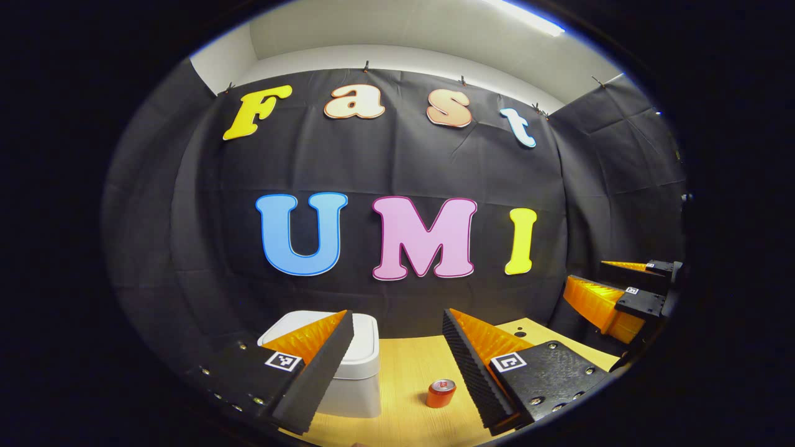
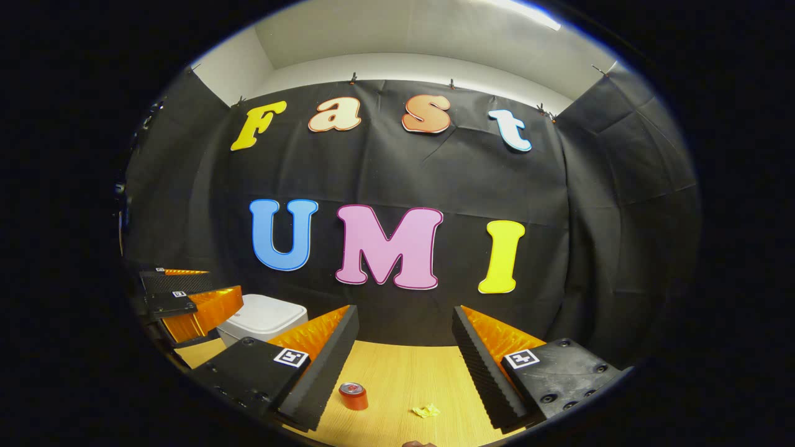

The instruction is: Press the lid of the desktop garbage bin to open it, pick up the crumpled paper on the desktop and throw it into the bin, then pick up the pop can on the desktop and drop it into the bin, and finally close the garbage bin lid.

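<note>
A white garbage bin (image 1: 357,366) with its lid down stands on the wooden desktop (image 1: 410,372), partly behind my left gripper's left finger. A short red pop can (image 1: 441,393) stands upright to the bin's right. My left gripper (image 1: 397,320) hovers above the desktop, open and empty. In the right gripper view the bin (image 2: 264,318) sits at the left, the can (image 2: 353,395) stands near the front, and a small yellow crumpled paper (image 2: 426,410) lies to the can's right. My right gripper (image 2: 405,316) is open and empty above them.
The right gripper (image 1: 621,292) shows at the far right of the left gripper view, and the left gripper (image 2: 186,298) shows at the far left of the right gripper view. Black cloth walls the booth behind the desk.
</note>
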